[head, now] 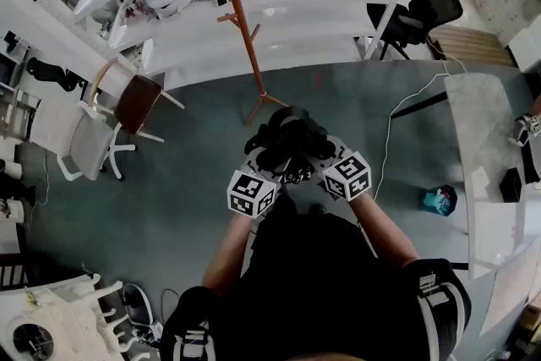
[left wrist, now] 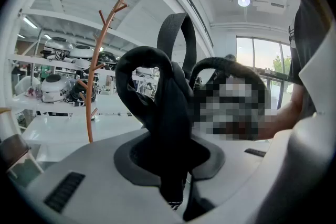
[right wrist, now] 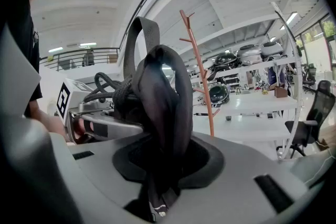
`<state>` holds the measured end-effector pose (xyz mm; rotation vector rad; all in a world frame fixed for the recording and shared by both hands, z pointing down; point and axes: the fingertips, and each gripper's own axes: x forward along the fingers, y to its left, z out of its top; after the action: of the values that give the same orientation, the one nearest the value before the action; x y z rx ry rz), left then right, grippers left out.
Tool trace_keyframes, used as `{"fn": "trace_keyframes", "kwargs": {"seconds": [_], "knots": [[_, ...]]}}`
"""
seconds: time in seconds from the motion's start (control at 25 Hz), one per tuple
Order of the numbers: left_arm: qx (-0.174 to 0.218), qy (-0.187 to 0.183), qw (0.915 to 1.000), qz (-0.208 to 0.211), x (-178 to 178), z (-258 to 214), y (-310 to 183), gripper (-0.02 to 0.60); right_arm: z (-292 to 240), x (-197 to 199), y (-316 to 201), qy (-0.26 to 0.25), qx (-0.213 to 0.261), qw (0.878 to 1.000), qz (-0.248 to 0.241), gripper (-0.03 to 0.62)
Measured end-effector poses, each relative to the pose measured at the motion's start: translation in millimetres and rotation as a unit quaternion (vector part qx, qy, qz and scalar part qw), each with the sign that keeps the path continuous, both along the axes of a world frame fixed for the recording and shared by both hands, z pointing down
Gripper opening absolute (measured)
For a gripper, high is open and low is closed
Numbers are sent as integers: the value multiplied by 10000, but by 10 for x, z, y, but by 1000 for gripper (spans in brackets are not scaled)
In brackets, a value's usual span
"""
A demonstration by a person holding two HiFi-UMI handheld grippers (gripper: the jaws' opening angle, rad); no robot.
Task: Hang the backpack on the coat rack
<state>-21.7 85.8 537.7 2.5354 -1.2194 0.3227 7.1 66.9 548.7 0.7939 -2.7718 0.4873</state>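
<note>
The black backpack [head: 287, 144] hangs bunched in front of me, held up between both grippers over the grey floor. My left gripper [head: 270, 166] is shut on one of its black straps [left wrist: 168, 128], which runs up from between the jaws into a loop. My right gripper [head: 316, 158] is shut on another fold of strap [right wrist: 160, 113]. The orange-brown coat rack [head: 240, 21] stands just ahead and slightly left, its foot [head: 264, 104] on the floor. The rack also shows as a branched pole [left wrist: 93, 86] left of the strap, and as the same pole [right wrist: 202, 76] right of it.
White shelving [head: 279, 4] with helmets and shells runs behind the rack. A wooden chair [head: 137, 103] and a white chair [head: 89, 146] stand at left, a black office chair [head: 423, 13] at back right. A grey table [head: 486, 148], a floor cable [head: 390, 127] and a teal object [head: 439, 200] lie right.
</note>
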Motion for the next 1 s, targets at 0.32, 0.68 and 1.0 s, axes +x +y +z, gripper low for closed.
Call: {"fn": "trace_keyframes", "kwargs": {"seconds": [0.32, 0.68, 1.0], "knots": [[78, 474, 9980, -413, 549, -152, 459, 101, -75, 550, 410, -19, 222, 9997, -112, 120], [-31, 387, 9982, -461, 799, -17, 820, 95, 85, 788, 804, -60, -43, 9996, -278, 118], [-97, 393, 9987, -322, 740, 31, 819, 95, 144, 727, 823, 7, -149, 9997, -174, 116]]}}
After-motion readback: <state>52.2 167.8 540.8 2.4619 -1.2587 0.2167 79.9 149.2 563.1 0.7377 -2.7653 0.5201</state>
